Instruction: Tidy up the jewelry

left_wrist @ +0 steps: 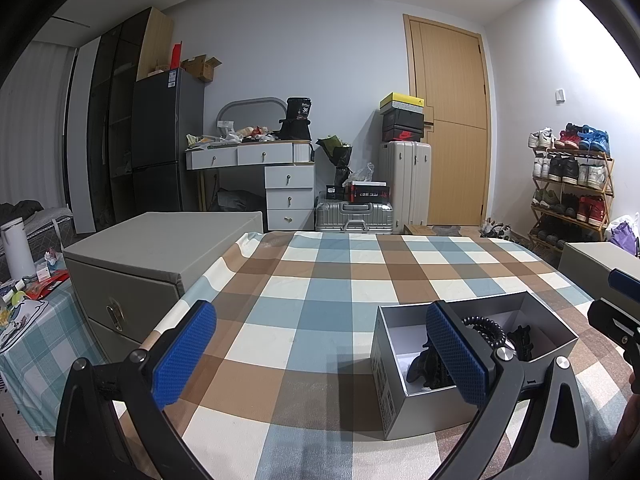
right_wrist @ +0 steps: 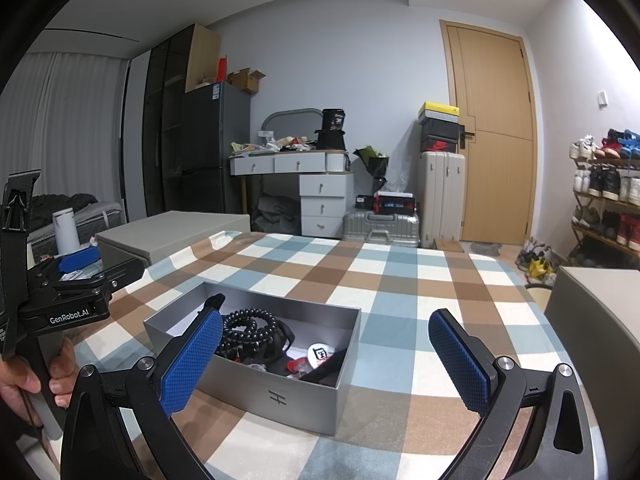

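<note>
Right wrist view puts the right gripper (right_wrist: 326, 360) nearest, its blue-padded fingers (right_wrist: 192, 360) spread wide apart with nothing between them, hovering over the checked cloth (right_wrist: 400, 280) that covers the bench. Just beyond the left-hand finger sits the grey open box (right_wrist: 280, 394), which holds the jewelry: a coil of black beads (right_wrist: 250, 326), a round white badge (right_wrist: 321, 353) with a dark character on it, some small red pieces and a dark strap-like item I cannot identify. On the box's front wall is a small dark logo mark shaped like stacked bars.

Left wrist view shows the left gripper (left_wrist: 320, 356) likewise open and empty, with its right-hand finger overlapping the same box, where a black claw clip (left_wrist: 428, 364) and a spiral hair tie (left_wrist: 486, 328) lie inside. A printed label on the box's side wall is too small to read.

These pieces look light. The bead string should be limp and apt to slither or tangle, so pinching a bunched section seems safer than a single strand. The claw clip looks rigid and is probably best taken across its body. The badge is flat and likely slippery, so its edge is the place to grip.

At the left edge of the right wrist view, the left tool reads "GenRobot.AI". Farther off, a black tub (right_wrist: 333, 120) on the dresser shows "36", and a shoebox (right_wrist: 438, 144) beside the door carries a red Nike swoosh.
</note>
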Demonstrator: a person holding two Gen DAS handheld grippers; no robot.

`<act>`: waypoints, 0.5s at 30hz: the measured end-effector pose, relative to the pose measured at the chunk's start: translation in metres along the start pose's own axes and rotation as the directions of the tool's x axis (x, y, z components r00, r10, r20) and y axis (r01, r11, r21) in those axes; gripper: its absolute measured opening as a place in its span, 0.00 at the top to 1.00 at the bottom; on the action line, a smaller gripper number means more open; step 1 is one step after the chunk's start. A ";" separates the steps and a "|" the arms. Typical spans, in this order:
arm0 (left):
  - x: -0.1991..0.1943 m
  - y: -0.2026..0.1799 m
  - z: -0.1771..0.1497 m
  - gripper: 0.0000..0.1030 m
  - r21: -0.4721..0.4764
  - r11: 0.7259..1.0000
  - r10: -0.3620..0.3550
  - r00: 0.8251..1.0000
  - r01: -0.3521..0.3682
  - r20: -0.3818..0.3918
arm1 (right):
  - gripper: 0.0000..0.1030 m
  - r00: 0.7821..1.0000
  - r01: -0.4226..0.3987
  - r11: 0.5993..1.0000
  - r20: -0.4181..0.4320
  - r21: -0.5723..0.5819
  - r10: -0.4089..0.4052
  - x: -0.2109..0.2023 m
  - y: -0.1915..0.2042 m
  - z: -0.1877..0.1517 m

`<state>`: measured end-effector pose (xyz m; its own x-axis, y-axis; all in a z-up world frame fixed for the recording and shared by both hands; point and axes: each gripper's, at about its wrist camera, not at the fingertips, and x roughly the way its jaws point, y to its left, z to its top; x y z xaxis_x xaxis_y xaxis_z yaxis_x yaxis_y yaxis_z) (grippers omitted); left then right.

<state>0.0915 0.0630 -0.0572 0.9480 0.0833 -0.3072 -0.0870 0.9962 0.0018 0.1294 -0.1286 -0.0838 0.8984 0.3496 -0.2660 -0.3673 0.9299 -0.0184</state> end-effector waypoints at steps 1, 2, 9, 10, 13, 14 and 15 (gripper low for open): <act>0.001 0.000 0.000 0.01 0.000 1.000 0.000 1.000 0.000 0.000 | 0.00 1.000 0.000 1.000 0.000 0.000 0.000 0.000 0.000 0.000; 0.001 0.000 -0.001 0.01 0.000 1.000 0.001 1.000 -0.001 0.000 | 0.00 1.000 0.000 1.000 0.000 0.000 0.000 0.000 0.000 0.000; 0.001 0.000 0.000 0.01 0.000 1.000 0.001 1.000 -0.001 0.000 | 0.00 1.000 0.000 1.000 0.000 0.000 0.000 0.000 0.000 0.000; 0.001 0.000 -0.001 0.01 0.000 1.000 0.001 1.000 -0.001 0.000 | 0.00 1.000 0.000 1.000 0.000 0.000 0.000 0.000 0.000 0.000; 0.001 0.000 -0.001 0.01 0.000 1.000 0.001 1.000 -0.001 0.000 | 0.00 1.000 0.000 1.000 0.000 0.000 0.000 0.000 0.000 0.000; 0.000 0.000 0.000 0.01 0.000 1.000 0.001 1.000 -0.001 0.000 | 0.00 1.000 0.000 1.000 0.000 0.000 0.000 0.000 0.000 0.000; 0.001 0.000 0.000 0.01 0.000 1.000 0.001 1.000 -0.001 0.000 | 0.00 1.000 0.000 1.000 0.000 0.000 0.000 0.000 0.000 0.000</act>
<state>0.0923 0.0632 -0.0577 0.9478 0.0842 -0.3075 -0.0879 0.9961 0.0019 0.1295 -0.1287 -0.0837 0.8983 0.3497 -0.2661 -0.3674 0.9299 -0.0181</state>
